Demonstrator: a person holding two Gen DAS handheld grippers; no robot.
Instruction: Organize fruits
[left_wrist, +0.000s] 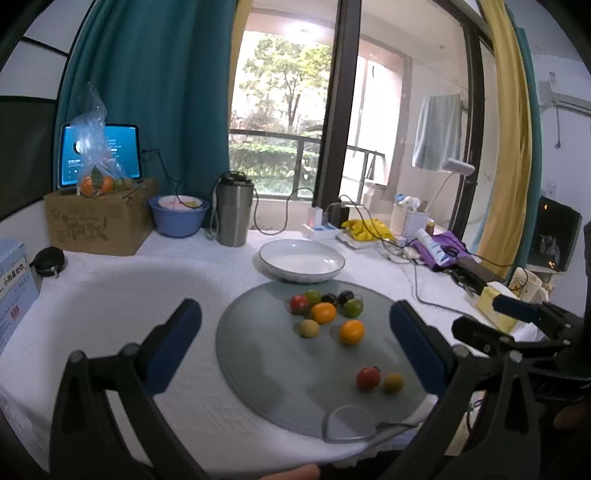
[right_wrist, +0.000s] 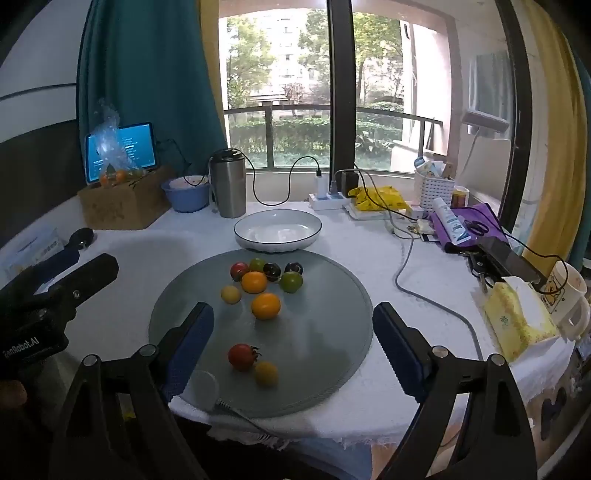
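Several small tomatoes, red, orange, yellow, green and dark, lie on a round grey mat (left_wrist: 266, 354) (right_wrist: 332, 325). A cluster (left_wrist: 325, 306) (right_wrist: 266, 277) sits at its far side. A red tomato (left_wrist: 368, 377) (right_wrist: 242, 356) and a yellow one (left_wrist: 393, 382) (right_wrist: 266, 373) lie near the front. Behind the mat stands an empty white bowl (left_wrist: 301, 260) (right_wrist: 277, 230). My left gripper (left_wrist: 295, 332) is open over the mat with nothing between its fingers. My right gripper (right_wrist: 293, 339) is open above the front pair. Each gripper shows at the edge of the other's view.
A steel tumbler (left_wrist: 233, 208) (right_wrist: 227, 182), blue basin (left_wrist: 178, 214), cardboard box (left_wrist: 99, 221) with bagged oranges and a tablet stand at the back left. Power strip, cables, white basket (right_wrist: 433, 188), purple pouch, tissue pack (right_wrist: 517, 321) and mug crowd the right.
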